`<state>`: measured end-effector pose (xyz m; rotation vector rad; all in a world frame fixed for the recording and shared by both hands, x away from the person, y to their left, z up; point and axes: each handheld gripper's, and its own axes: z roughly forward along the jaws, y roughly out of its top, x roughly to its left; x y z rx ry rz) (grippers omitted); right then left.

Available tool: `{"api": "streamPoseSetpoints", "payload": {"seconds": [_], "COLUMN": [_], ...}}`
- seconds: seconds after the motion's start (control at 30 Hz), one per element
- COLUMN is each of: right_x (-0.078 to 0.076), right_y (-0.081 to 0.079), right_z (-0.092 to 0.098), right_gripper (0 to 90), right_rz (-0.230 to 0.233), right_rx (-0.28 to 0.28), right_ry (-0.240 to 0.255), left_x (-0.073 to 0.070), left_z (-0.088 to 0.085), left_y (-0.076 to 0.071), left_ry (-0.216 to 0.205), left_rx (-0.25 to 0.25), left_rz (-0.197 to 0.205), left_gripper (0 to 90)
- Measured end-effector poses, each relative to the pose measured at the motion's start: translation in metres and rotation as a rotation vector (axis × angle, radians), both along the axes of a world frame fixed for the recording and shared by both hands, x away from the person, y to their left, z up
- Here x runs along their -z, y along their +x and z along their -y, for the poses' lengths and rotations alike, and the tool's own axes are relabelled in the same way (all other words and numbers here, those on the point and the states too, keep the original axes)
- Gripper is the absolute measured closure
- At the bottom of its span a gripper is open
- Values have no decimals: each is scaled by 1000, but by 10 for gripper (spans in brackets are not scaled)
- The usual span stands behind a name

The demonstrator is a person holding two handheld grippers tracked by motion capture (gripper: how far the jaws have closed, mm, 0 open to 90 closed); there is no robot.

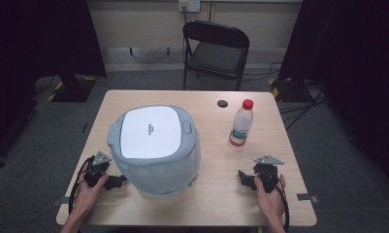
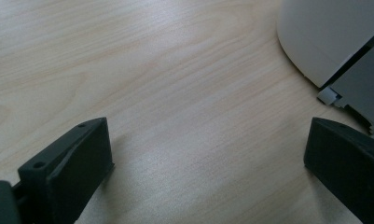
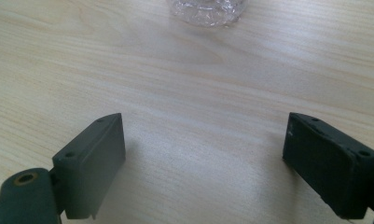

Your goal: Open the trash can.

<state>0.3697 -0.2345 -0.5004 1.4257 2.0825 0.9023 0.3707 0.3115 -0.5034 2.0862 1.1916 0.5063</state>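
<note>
A pale blue rice cooker [image 1: 154,148] with a white lid stands left of centre on the wooden table [image 1: 216,204]. A clear water bottle [image 1: 241,126] with a red cap stands upright to its right. My left gripper [image 1: 115,182] lies low at the cooker's near left side, open, with bare wood between the jaws [image 2: 208,135]; the cooker's white wall [image 2: 324,37] curves in at the upper right of the left gripper view. My right gripper [image 1: 248,178] rests near the front right, open and holding nothing [image 3: 203,126], and the bottle's base [image 3: 203,11] lies ahead of it.
A small dark round disc [image 1: 222,103] lies near the table's far edge. A black folding chair [image 1: 215,51] stands behind the table. Bare wood stretches between the cooker and the bottle and along the front edge.
</note>
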Motion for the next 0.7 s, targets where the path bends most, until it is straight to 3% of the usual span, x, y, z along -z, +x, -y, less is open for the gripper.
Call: {"api": "streamPoseSetpoints", "payload": {"seconds": [0.23, 0.3, 0.33, 0.37, 0.43, 0.53, 0.7], "right_x": [0, 0, 0, -1, -1, -3, -5], "right_y": [0, -1, -2, -3, -4, -6, -8], "right_z": [-1, -1, -2, -4, -7, -13, -21], "right_gripper": [117, 118, 121, 135, 137, 170, 194], "right_rz": [1, 2, 1, 1, -2, -11, -25], "right_rx": [6, 9, 12, -10, -35, -66, -125], "right_ry": [-5, -3, 3, -1, 11, 28, 32], "left_x": [-1, -2, -3, -4, -6, -9, -12], "left_z": [0, 1, 1, 2, 4, 6, 9], "left_y": [-4, -7, -8, -10, -12, -16, -20], "left_ry": [-5, -13, -14, -14, -5, -32, -41], "left_rx": [-9, -19, -18, -7, 2, 6, 6], "left_rz": [0, 9, 11, -2, -4, -17, -12], "left_gripper": [28, 120, 120, 165, 169, 177, 191]}}
